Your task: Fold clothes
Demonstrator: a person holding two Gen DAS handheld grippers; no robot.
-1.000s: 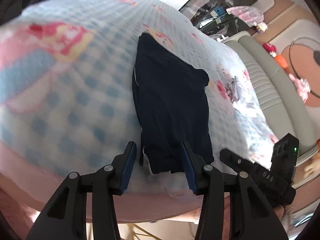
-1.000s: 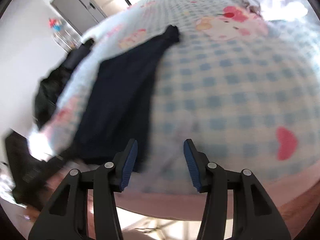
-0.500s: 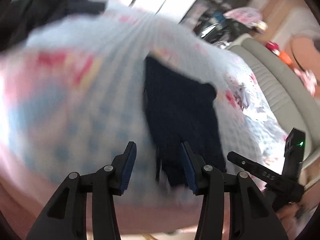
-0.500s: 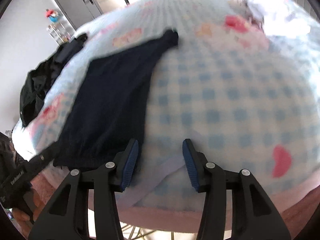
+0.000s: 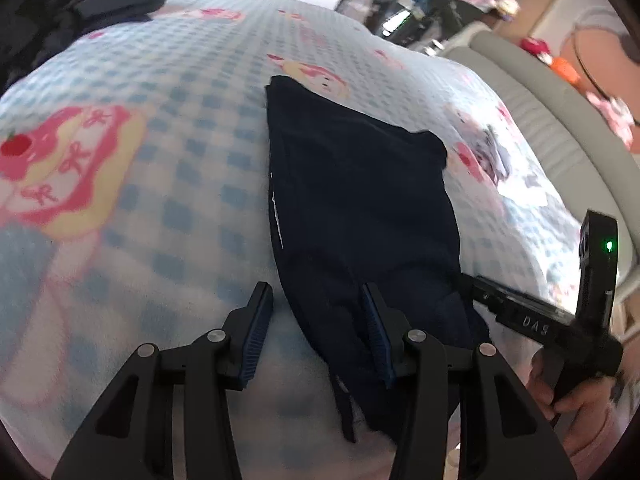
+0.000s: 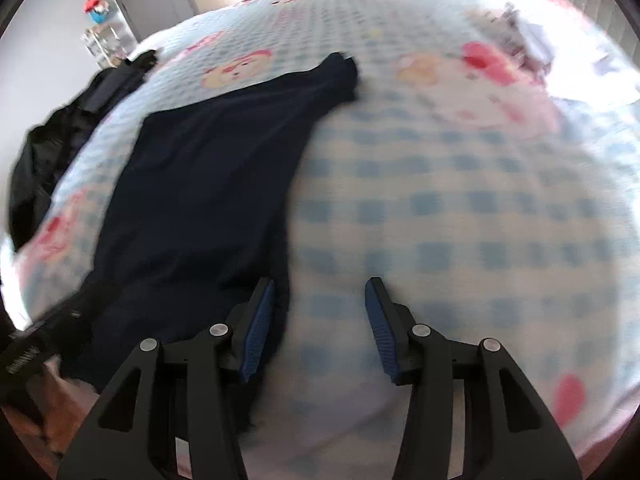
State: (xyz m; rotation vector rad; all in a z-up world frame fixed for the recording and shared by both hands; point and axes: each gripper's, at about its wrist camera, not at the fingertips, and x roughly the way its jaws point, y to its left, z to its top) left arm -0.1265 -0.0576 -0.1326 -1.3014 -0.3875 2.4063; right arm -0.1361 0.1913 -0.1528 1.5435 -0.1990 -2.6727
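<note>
- The bed carries a soft blanket with a blue-and-white check, printed with pink cartoon figures; its surface looks fleecy and bulges toward the cameras.
- The navy garment lies flat on the blanket, in the centre of the left wrist view and at 9 to 10 o'clock of the right wrist view.
- The garment is a dark, matte, smooth fabric, folded into a long narrow shape that tapers to a point at its far end. A thin pale line runs along one long edge.
- The near end of the garment hangs over the edge of the bed, with a short dark cord or strap dangling below it.
- The left gripper stands at medium width, with nothing clamped. Its ribbed blue pads straddle the garment's near left edge; contact cannot be determined.
- The right gripper stands at medium width and its jaws have just been closing. One pad overlaps the garment's right edge; only checked blanket shows between the pads.
- A pile of black clothing lies at the far corner of the bed, well apart from the navy garment.
- A padded grey headboard with ribbed stitching runs along the bed at 2 o'clock of the left wrist view.
</note>
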